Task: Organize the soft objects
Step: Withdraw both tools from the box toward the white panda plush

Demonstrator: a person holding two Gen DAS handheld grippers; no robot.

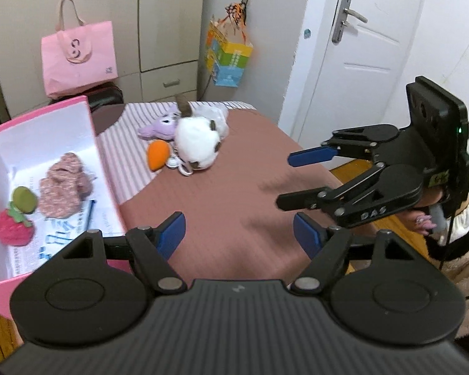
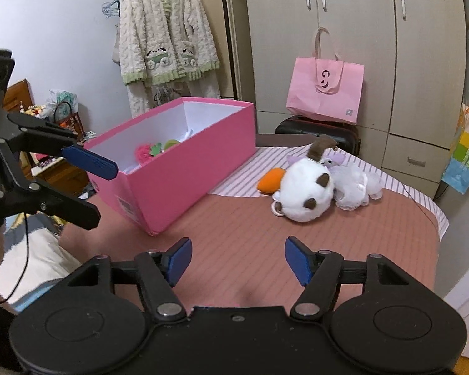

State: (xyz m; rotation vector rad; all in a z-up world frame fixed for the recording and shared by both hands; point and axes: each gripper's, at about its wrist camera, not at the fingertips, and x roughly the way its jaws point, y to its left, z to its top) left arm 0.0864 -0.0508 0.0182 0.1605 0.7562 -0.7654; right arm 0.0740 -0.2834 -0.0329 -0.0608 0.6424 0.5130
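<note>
A pink box [image 1: 104, 168] [image 2: 184, 181] stands on the left of the brown-covered table [image 1: 234, 193]. Inside lie a red knitted strawberry [image 1: 14, 228], a green plush [image 1: 23, 198] and a pink speckled plush [image 1: 64, 187]. Farther back on the table lie a white plush with brown spots [image 1: 197, 143] [image 2: 306, 193], an orange carrot plush [image 1: 158, 154] [image 2: 270, 179], a purple plush [image 1: 158, 128] and a white fluffy toy [image 2: 356, 187]. My left gripper [image 1: 239, 234] [image 2: 104, 192] is open and empty over the table. My right gripper [image 2: 237, 259] [image 1: 284, 179] is open and empty.
A pink tote bag [image 1: 78, 57] [image 2: 325, 93] sits on a dark suitcase [image 2: 315, 134] behind the table. Wardrobe doors stand behind it, a white door [image 1: 369, 47] to the right. A fluffy robe [image 2: 165, 40] hangs on the wall. A colourful bag [image 1: 228, 59] hangs nearby.
</note>
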